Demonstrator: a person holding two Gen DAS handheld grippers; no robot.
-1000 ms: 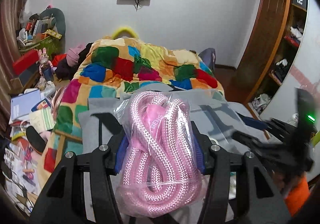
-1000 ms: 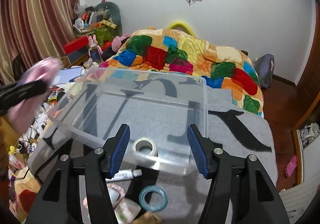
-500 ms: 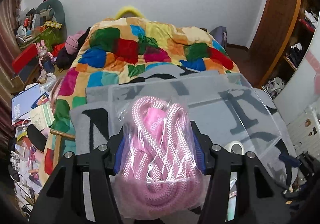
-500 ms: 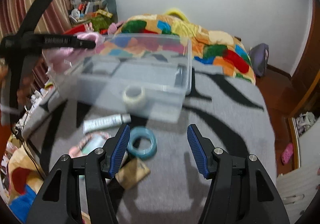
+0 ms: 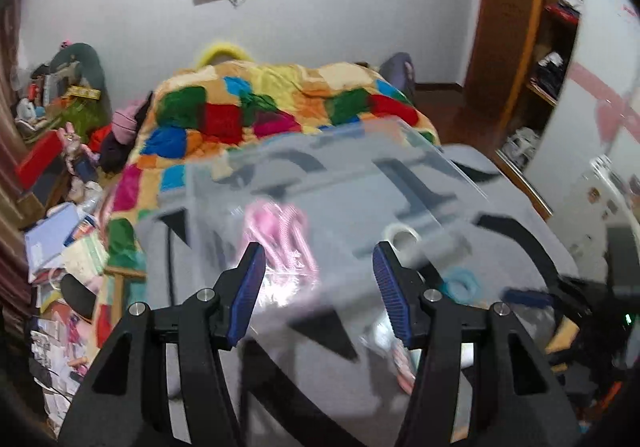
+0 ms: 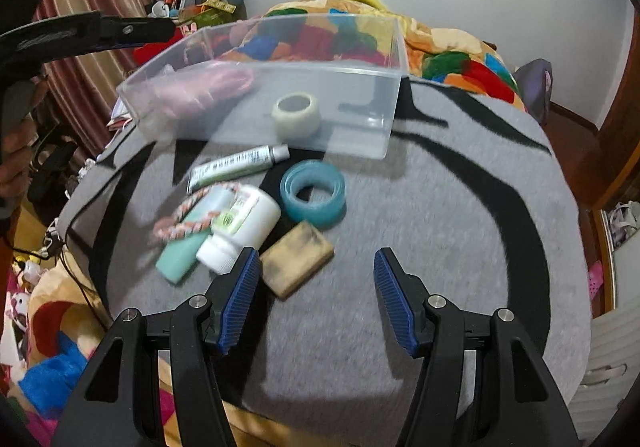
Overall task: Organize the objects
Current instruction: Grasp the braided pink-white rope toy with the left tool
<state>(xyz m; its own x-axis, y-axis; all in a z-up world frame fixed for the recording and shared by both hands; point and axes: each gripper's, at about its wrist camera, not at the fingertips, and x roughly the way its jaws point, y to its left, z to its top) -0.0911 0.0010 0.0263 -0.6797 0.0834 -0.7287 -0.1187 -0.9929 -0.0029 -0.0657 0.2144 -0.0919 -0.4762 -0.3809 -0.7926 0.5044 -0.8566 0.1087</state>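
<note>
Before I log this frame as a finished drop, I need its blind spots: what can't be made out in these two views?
- Pink rope bag: motion-blurred in both views, behind the clear bin wall; resting or falling, unclear.
- White bottle label: too blurred to read.
- Teal item: partly under the bottle and braided cord; type unclear.
- Left gripper: right view shows only a side-on arm, cut off by the left edge.

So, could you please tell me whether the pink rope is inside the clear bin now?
Inside. The pink rope lies within the clear bin, behind its front wall.
</note>
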